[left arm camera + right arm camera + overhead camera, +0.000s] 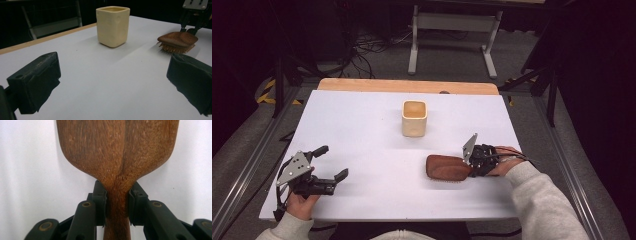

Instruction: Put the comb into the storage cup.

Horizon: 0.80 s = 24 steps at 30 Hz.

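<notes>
Wooden brush lies on the white table top, bristles down, on the near right part; its broad head points toward table centre, its narrow handle toward your right hand; in the left gripper view the brush shows a smooth brown back over a fringe of pale bristles resting on the surface.

Your right gripper is clamped on the handle just below where the head widens; in the right gripper view both black pads sit flush against the wood, one on each side, with no gap showing; from above, the right gripper lies low and level at the brush's handle end, its grey plate tilted up.

Your left gripper rests well apart from the brush, at the near left of the table; jaws spread wide, nothing between them and nothing touched; in its own view the two dark fingers frame bare table.

Cream square-sided cup stands upright beyond the brush, near mid-table, apart from both grippers; its rim is open to the top.
</notes>
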Available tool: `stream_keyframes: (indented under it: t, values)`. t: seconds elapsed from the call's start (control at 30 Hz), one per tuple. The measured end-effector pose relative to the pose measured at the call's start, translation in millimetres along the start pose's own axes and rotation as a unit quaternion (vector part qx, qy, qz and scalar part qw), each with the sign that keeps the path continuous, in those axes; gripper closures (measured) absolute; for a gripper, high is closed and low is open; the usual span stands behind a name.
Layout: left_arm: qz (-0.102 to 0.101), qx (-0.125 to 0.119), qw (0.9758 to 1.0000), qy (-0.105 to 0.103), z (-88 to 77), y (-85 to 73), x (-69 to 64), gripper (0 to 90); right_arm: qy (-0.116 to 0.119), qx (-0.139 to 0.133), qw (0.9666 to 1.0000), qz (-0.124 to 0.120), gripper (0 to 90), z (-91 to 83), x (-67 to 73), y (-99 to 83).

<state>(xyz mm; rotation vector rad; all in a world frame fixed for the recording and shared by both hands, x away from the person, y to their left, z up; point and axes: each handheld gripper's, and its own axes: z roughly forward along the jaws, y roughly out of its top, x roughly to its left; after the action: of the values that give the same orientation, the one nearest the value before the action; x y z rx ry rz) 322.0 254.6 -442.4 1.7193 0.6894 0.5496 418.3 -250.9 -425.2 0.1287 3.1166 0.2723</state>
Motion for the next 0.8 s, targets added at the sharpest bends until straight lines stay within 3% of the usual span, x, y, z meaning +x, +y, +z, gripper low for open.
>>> stream_keyframes:
  t: [0.3, 0.4, 0.8]
  values:
    - [-0.003, 0.017, 0.9997, -0.02, -0.8, 0.6, 0.9, 0.2, -0.002, 0.0, 1.0, 0.006, 72.0, -1.3, 1.9, -0.7]
    - [0.002, 0.021, 0.9996, -0.018, -1.0, 0.7, 0.8, 0.3, -0.004, -0.002, 0.9999, 0.013, 72.1, -2.4, 2.7, -0.6]
    - [-0.001, 0.015, 0.9994, -0.031, -2.9, -0.4, 1.1, 1.8, -0.023, -0.034, 0.9991, 0.009, 72.2, -14.2, 10.6, 1.5]
